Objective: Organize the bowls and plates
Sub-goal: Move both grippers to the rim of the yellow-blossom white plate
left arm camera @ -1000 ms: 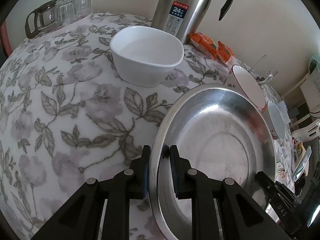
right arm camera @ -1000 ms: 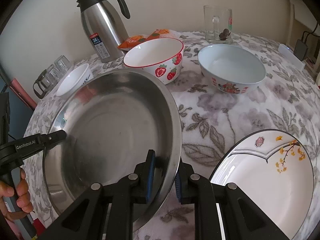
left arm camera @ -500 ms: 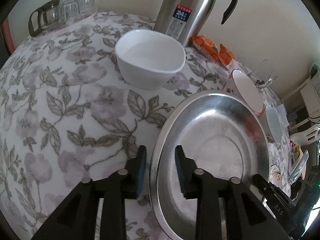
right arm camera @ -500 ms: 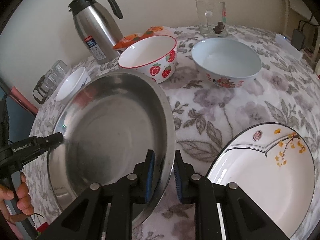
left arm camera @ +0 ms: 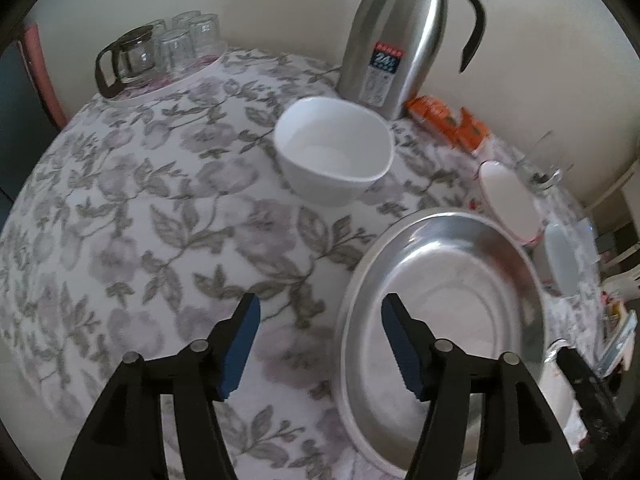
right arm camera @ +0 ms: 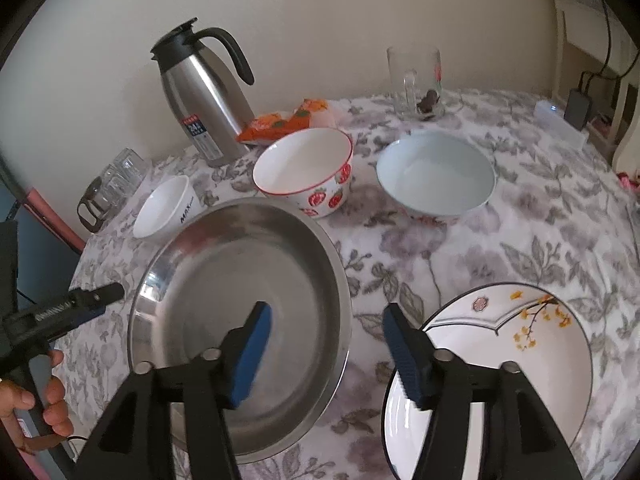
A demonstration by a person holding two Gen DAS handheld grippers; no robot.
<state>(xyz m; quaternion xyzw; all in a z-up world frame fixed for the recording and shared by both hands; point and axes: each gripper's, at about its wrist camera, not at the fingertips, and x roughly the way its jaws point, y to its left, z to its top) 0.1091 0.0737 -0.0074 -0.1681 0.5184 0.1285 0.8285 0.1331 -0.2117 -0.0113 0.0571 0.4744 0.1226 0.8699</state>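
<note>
A large steel plate [right arm camera: 240, 300] lies flat on the floral tablecloth; it also shows in the left wrist view [left arm camera: 448, 300]. My left gripper [left arm camera: 320, 344] is open and empty, its jaws on either side of the plate's left rim, above it. My right gripper [right arm camera: 326, 354] is open and empty over the plate's right rim. A white plate with yellow flowers [right arm camera: 512, 360] lies at the right. A small white bowl [left arm camera: 334, 156] [right arm camera: 166, 208], a strawberry bowl [right arm camera: 304, 172] and a pale blue bowl [right arm camera: 436, 176] stand behind.
A steel thermos jug [left arm camera: 396, 36] [right arm camera: 204, 92] stands at the back by orange snack packets [right arm camera: 284, 120]. A glass mug [right arm camera: 416, 80] is at the far back. A glass pot and tumblers on a tray [left arm camera: 160, 52] sit at the back left. The left gripper's body [right arm camera: 60, 312] shows at the left.
Both grippers have opened and let go of the steel plate, which now rests on the table. Both have pulled back and up a little.
</note>
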